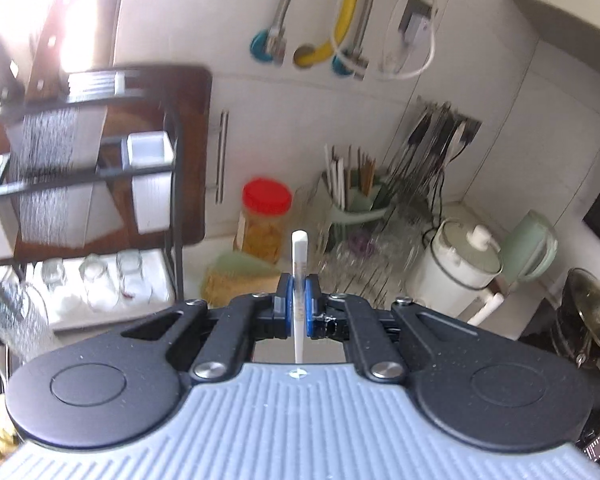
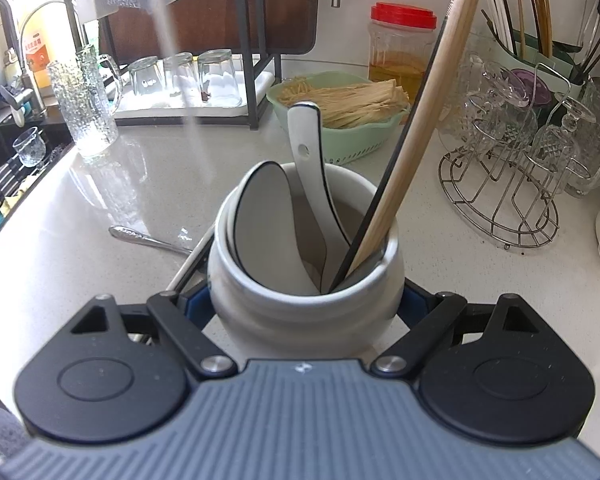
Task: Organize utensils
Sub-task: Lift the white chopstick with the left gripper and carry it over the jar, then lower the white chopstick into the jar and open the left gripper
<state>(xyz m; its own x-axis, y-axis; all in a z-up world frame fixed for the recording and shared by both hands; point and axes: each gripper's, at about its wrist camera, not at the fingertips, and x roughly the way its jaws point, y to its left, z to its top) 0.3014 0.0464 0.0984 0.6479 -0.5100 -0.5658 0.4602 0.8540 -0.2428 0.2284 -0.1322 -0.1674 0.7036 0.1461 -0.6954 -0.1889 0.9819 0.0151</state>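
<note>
My left gripper (image 1: 299,300) is shut on a thin white chopstick (image 1: 299,252), which stands upright between the blue pads and is held up in the air facing the wall. My right gripper (image 2: 305,306) is shut on a white ceramic jar (image 2: 304,312), its pads pressing on both sides. The jar stands on the counter and holds two white spoons (image 2: 306,148), a wooden stick (image 2: 428,116) and a black chopstick (image 2: 396,176). A metal spoon handle (image 2: 140,237) and another white chopstick (image 2: 190,266) lie on the counter left of the jar. A blurred pale streak (image 2: 172,40) crosses the upper left of the right wrist view.
Behind the jar sit a green basket of dried strands (image 2: 340,108) and a red-lidded jar (image 2: 402,48). A wire rack of glasses (image 2: 500,168) stands to the right, with a green chopstick holder (image 2: 516,44) behind it. At left are a glass pitcher (image 2: 86,108), a black dish rack (image 2: 244,40) and the sink (image 2: 20,148).
</note>
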